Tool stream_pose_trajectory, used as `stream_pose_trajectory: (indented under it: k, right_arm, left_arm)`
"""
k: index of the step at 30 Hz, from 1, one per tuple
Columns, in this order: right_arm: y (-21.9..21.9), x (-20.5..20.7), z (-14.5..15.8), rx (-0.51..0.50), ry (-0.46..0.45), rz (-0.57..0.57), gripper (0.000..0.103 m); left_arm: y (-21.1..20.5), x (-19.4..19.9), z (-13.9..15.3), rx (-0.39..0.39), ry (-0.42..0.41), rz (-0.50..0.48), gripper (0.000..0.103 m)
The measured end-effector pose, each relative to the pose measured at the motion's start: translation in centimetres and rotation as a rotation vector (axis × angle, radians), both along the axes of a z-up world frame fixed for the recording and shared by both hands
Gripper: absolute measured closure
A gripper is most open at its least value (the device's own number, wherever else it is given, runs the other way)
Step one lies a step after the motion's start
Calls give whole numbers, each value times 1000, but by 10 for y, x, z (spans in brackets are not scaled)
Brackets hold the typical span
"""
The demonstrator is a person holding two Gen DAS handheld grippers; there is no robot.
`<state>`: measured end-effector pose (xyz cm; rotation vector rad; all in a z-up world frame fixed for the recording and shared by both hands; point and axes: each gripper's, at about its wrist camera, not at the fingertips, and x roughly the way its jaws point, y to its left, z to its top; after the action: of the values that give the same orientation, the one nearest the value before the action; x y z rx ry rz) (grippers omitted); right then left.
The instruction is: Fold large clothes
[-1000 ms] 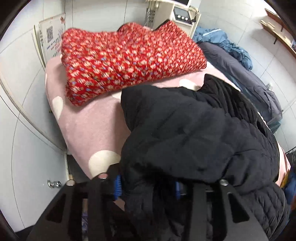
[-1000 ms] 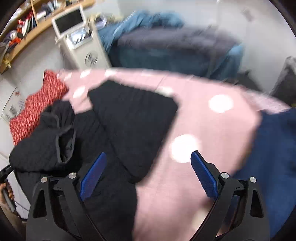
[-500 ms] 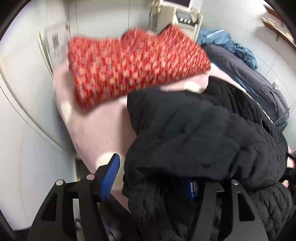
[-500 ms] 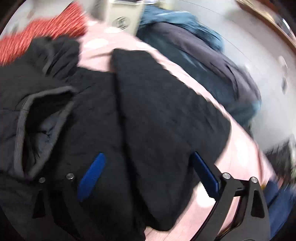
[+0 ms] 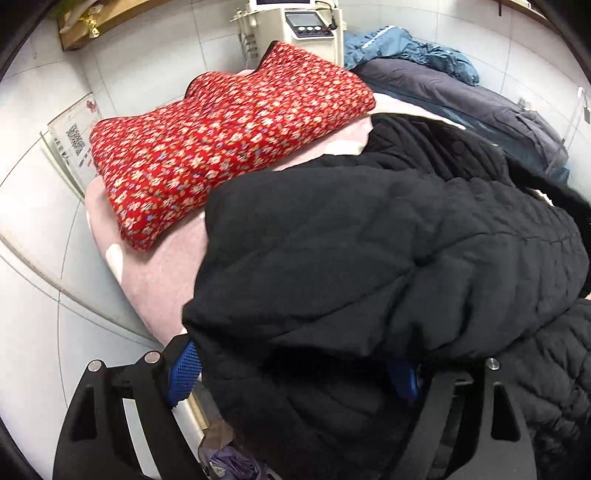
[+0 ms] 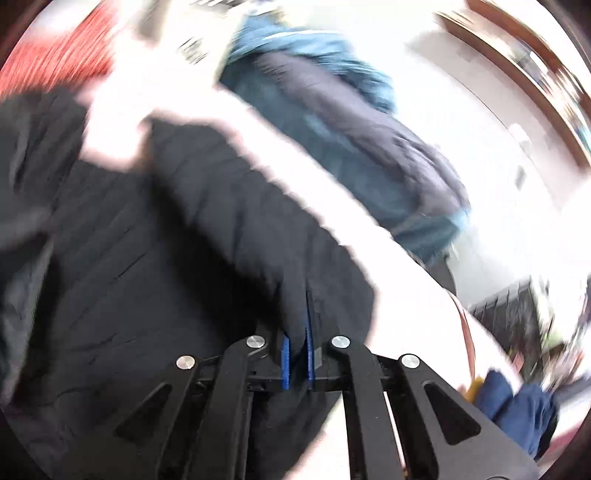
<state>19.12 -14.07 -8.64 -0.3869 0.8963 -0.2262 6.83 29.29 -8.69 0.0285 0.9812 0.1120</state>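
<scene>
A black quilted jacket (image 5: 369,258) lies bunched on the pink spotted bed cover (image 5: 162,273). My left gripper (image 5: 295,373) is open, its blue pads wide apart with a thick fold of the jacket lying between them. In the blurred right wrist view the same black jacket (image 6: 166,240) fills the left and middle. My right gripper (image 6: 297,354) is shut on a thin edge of the jacket, pinched between the blue pads.
A folded red floral garment (image 5: 221,136) lies on the bed's far left. A dark grey and blue coat pile (image 5: 461,96) sits behind, next to a white machine (image 5: 306,29). Tiled wall stands close on the left. Dark blue cloth (image 6: 517,410) lies at lower right.
My right gripper swung over the jacket and closed on its edge; it was wide open before. My left gripper opened from its tight hold, with the jacket fold still between the pads.
</scene>
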Motion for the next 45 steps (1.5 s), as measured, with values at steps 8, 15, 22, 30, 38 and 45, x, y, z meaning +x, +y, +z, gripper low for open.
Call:
stream_pose_trajectory:
  k: [8,15,22,30,38,45]
  right_arm:
    - [-164,-107,154,296,-368,-262,100]
    - [-263,-251,260,308,-675,-476,99]
    - [-338,-359,155,488,-386,-803,73]
    - [-302,-422,113,575,-503,-831,36]
    - [-208,-341,171,145,-427,-402,16]
    - [-148,-260,132,-202,-197,-181,16]
  left_arm:
    - [-31,0,33,-85,-74,-113,55]
    - [-132,26,80,-219,-205,-341,44]
    - [-221,23,63,-176,-119,-434,19]
    - [-232,-23,115,-144,-303,-535,6]
    - [-347,-70,106,-121,-267,-907,6]
    - [-438,-94,25,167,-218,-1059,5]
